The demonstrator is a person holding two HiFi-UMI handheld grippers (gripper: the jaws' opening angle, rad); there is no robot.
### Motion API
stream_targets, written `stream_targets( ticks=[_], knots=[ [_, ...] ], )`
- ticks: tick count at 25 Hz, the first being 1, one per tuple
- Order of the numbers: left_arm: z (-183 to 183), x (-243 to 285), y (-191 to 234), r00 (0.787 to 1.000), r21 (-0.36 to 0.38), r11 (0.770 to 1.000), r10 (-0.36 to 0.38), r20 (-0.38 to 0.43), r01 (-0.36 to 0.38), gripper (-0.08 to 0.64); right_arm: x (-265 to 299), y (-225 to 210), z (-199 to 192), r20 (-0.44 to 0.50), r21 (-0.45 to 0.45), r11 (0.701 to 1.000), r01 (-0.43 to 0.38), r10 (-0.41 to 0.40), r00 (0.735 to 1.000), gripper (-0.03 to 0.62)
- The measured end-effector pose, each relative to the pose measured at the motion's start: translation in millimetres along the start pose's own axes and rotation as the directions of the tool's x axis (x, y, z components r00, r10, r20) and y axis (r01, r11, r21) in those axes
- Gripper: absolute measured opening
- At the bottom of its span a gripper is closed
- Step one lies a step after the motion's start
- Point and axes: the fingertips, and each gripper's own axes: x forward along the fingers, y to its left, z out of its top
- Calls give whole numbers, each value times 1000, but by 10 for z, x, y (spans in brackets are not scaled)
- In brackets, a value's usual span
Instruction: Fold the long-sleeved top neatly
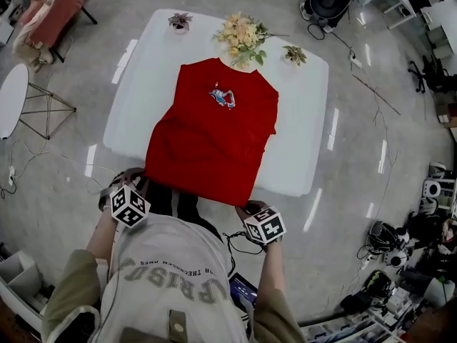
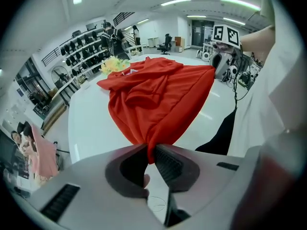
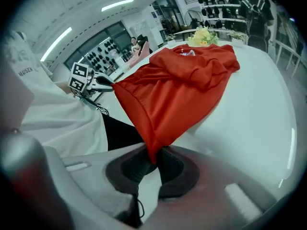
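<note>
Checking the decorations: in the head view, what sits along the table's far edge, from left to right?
Small potted plant → flower bouquet → second small potted plant.

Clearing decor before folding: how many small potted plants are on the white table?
2. One potted plant left of the flower bouquet, the other potted plant right of it, beyond the red top. None seems hidden.

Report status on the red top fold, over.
Left tongs and right tongs both shut on hem corners. Red top spread on white table, hem past near edge. Flower bunch just past collar.
</note>
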Motion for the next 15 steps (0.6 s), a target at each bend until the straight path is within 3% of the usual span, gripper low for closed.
stream_targets(
  ticks=[4,8,12,15],
  knots=[
    [209,-249,90,998,-28,1000,0,62,2,44,-300,47,228,83,22,999,-48,46,995,34],
    [593,-486,471,992,-28,1000,-9,128,12,44,-640,27,596,160,48,994,-97,88,983,34],
    [1107,-374,974,982,-5,1000,1,189,0,44,-858,-298,1106,195,54,996,-71,59,979,34],
    [1457,-77,1326,982,18,1000,-4,188,0,44,-850,-671,1472,177,106,994,-29,10,984,34]
  ],
)
